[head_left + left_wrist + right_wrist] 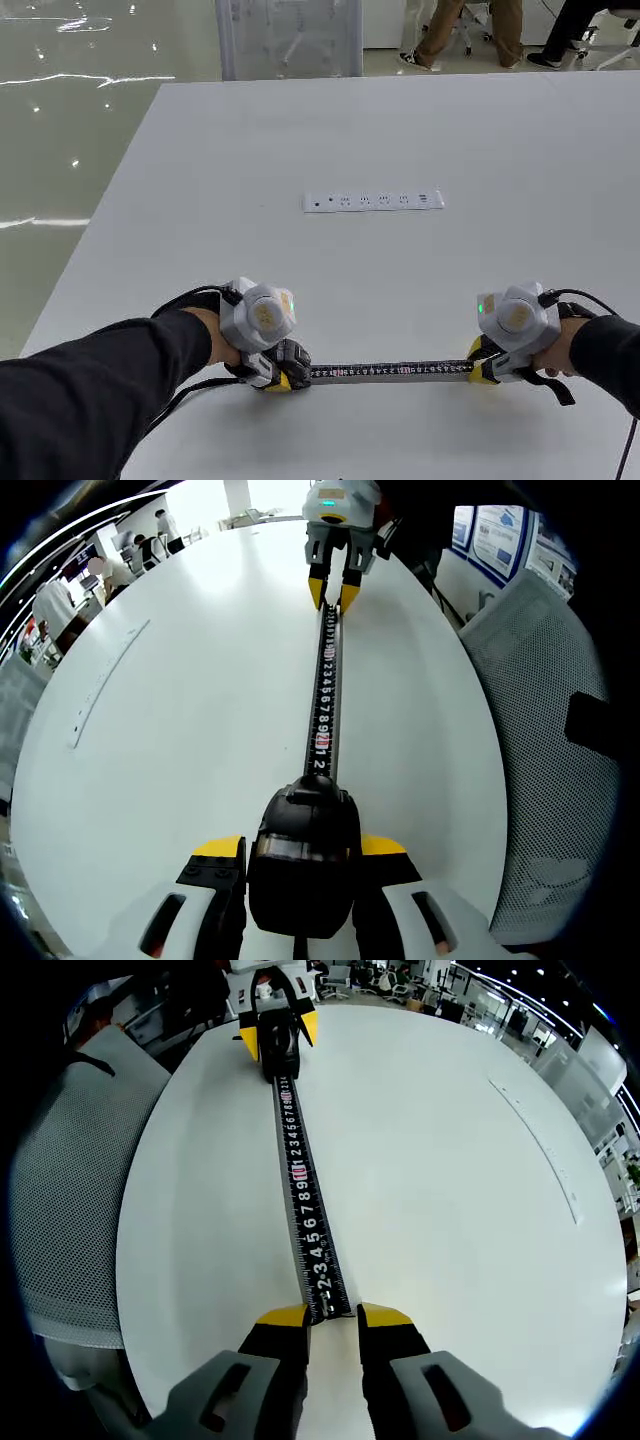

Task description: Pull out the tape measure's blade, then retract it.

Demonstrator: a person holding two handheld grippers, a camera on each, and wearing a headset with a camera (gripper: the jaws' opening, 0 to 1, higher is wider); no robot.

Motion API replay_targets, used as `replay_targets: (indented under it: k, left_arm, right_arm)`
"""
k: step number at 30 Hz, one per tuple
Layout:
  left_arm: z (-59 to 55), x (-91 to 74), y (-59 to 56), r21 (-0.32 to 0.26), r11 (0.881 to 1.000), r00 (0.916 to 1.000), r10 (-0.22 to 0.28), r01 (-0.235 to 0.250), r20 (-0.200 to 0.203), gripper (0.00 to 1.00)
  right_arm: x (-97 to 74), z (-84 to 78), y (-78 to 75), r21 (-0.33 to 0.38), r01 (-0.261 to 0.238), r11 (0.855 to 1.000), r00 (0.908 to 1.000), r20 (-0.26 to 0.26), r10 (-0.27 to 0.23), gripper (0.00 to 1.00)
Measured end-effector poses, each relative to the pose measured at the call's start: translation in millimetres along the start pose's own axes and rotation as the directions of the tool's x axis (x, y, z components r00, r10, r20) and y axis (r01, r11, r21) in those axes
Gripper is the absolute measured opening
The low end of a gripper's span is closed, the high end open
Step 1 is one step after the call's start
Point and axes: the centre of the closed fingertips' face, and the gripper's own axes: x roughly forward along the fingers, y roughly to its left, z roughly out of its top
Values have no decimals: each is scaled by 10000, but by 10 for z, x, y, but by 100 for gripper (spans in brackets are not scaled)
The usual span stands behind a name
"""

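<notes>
Looked past pull-out: held case [300, 865] in clenched left gripper [285, 372], pinched blade [390, 372] tip in right gripper [332, 1312]. Next probably called for slow, controlled feed back into case.

Near the table's [400, 130] near edge, the tape measure case [285, 365] sits at left, held in the left gripper [300, 850]. Its blade [390, 371] runs right to the right gripper [332, 1315], which holds its end. A power strip [373, 201] lies farther back.
</notes>
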Motion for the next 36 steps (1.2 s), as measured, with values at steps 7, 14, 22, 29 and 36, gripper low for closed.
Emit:
replay_targets:
  k: [7,14,22,29,36]
  left_arm:
    - [-177,-111,114,-1961,9787,9967,697,-604,410,69]
    - [-354,-241,140,-4368,8951,9765,1650,-894,1385,92]
    - [-518,-581,123,-5230,8407,9197,3062,-1401,2459,100]
    - [-632,-885,71,-6522,7503,8491,4109,-1080,3321,100]
    - [-923,-1007,-144,-6949,7036,8184,4819,-1484,3131,100]
  right_arm:
    - [-80,-46,8,517,393,9979,9991,148,-401,34]
    - [-199,-23,62,1318,912,9871,9899,960,-1043,37]
    - [-388,-46,172,2591,1657,9515,9598,1793,-2159,52]
    - [-546,-144,304,3875,2015,8996,9197,2412,-3098,61]
    - [-804,-307,406,4444,2827,8500,8704,2536,-4221,73]
